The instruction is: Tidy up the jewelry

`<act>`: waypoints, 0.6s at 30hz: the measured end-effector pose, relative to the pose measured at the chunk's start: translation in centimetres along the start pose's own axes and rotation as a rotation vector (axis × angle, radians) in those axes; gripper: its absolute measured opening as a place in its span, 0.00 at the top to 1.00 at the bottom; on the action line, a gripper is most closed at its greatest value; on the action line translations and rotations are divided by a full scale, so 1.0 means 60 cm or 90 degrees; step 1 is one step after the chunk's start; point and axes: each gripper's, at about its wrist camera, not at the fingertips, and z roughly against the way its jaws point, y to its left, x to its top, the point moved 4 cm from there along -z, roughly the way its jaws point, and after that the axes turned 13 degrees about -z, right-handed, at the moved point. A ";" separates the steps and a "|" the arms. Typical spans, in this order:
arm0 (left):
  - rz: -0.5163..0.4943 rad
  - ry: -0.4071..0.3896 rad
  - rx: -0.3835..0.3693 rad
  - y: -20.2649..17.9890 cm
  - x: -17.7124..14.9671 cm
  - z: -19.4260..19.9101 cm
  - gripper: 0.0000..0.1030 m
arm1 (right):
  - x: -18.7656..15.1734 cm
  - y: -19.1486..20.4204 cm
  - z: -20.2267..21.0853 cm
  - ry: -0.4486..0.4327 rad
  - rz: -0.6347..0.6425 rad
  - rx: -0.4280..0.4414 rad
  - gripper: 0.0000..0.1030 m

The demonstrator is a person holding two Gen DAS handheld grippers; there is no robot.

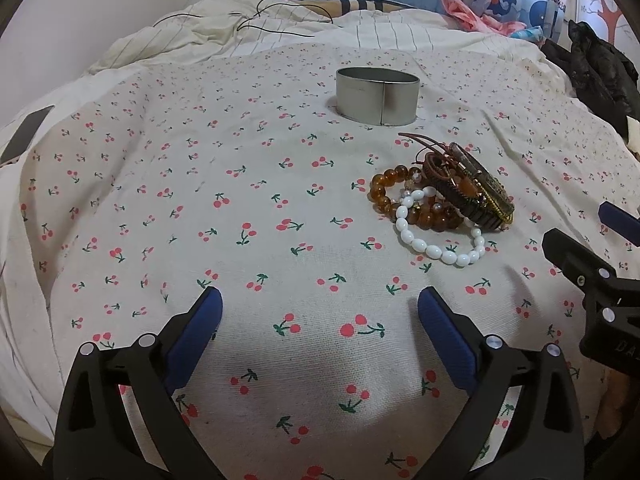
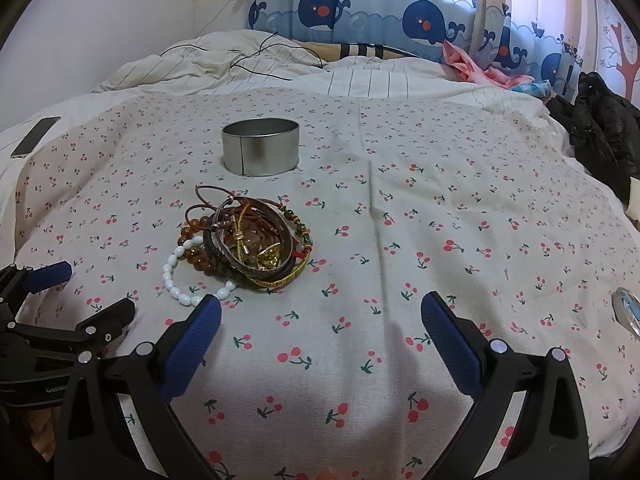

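A heap of bracelets (image 1: 444,192) (image 2: 248,244) lies on the cherry-print cloth (image 1: 240,200): a white bead bracelet (image 1: 436,246) (image 2: 180,286), amber beads (image 1: 384,190), and dark leather and cord bands (image 2: 256,236). Behind the heap stands an open round metal tin (image 1: 378,96) (image 2: 261,148). My left gripper (image 1: 320,308) is open over bare cloth, short of the heap and to its left. My right gripper (image 2: 320,314) is open too, nothing between its fingers; its left fingertip (image 2: 210,312) sits just beside the white beads. Each gripper shows at the edge of the other's view.
A phone (image 2: 36,136) lies at the far left edge of the bed. A black cable (image 1: 276,20) and rumpled quilt lie behind the cloth. Dark clothing (image 2: 604,128) is piled at the right, and a shiny round object (image 2: 628,308) rests near the right edge.
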 end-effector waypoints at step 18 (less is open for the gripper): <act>0.003 0.000 -0.005 -0.002 0.001 0.000 0.07 | -0.003 0.004 -0.003 0.002 0.003 0.008 0.07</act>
